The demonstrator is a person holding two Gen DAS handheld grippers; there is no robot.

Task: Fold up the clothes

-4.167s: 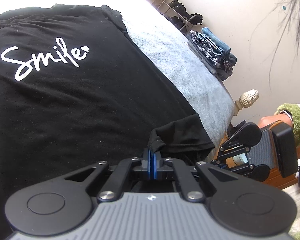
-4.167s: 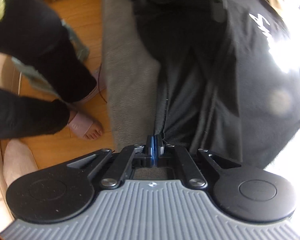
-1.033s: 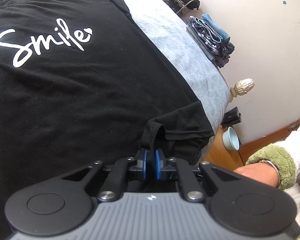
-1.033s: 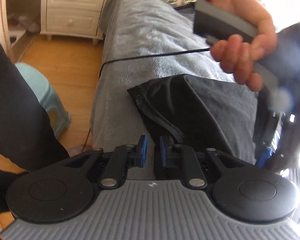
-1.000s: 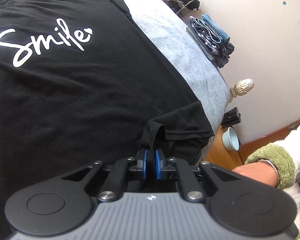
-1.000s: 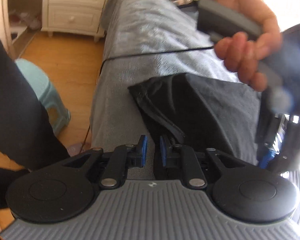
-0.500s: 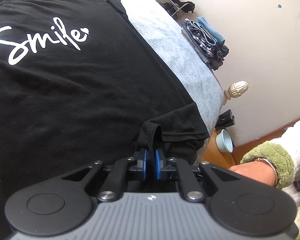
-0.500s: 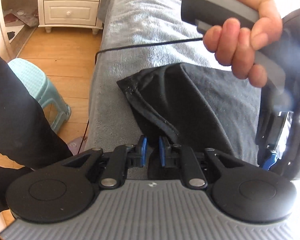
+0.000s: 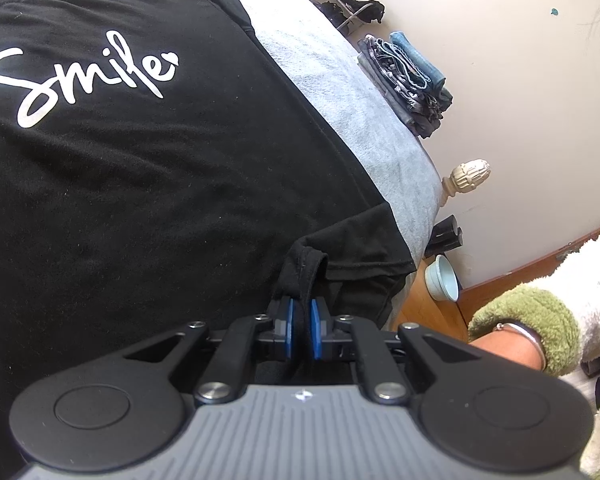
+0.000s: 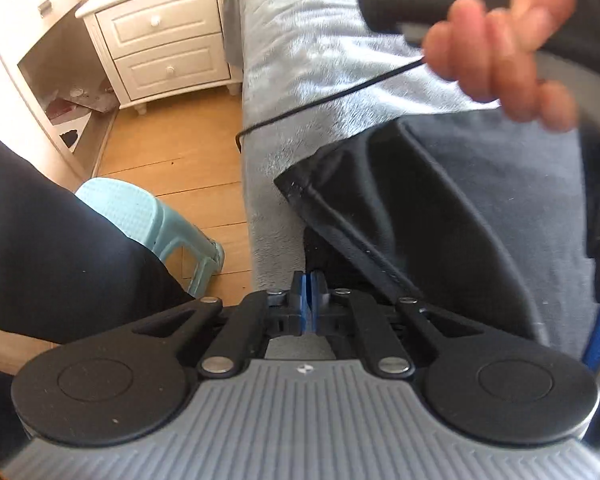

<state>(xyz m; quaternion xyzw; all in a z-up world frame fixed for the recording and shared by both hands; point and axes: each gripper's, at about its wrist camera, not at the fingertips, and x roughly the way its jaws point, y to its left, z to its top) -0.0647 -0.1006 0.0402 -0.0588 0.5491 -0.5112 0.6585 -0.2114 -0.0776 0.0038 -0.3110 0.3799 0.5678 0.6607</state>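
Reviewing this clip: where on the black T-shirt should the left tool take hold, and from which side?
Judging by its pose, the raised fold of hem at the near corner of the T-shirt. It stands up off the bed as a pinchable ridge while the rest lies flat. Come from the near edge, as the left tool sits now, its pads slightly apart around that fold.

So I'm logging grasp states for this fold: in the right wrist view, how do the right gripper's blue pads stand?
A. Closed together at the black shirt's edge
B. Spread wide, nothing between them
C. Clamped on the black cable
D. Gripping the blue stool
A: the right gripper shows its blue pads pressed together with no gap, right at the edge of the black shirt on the grey bed cover.
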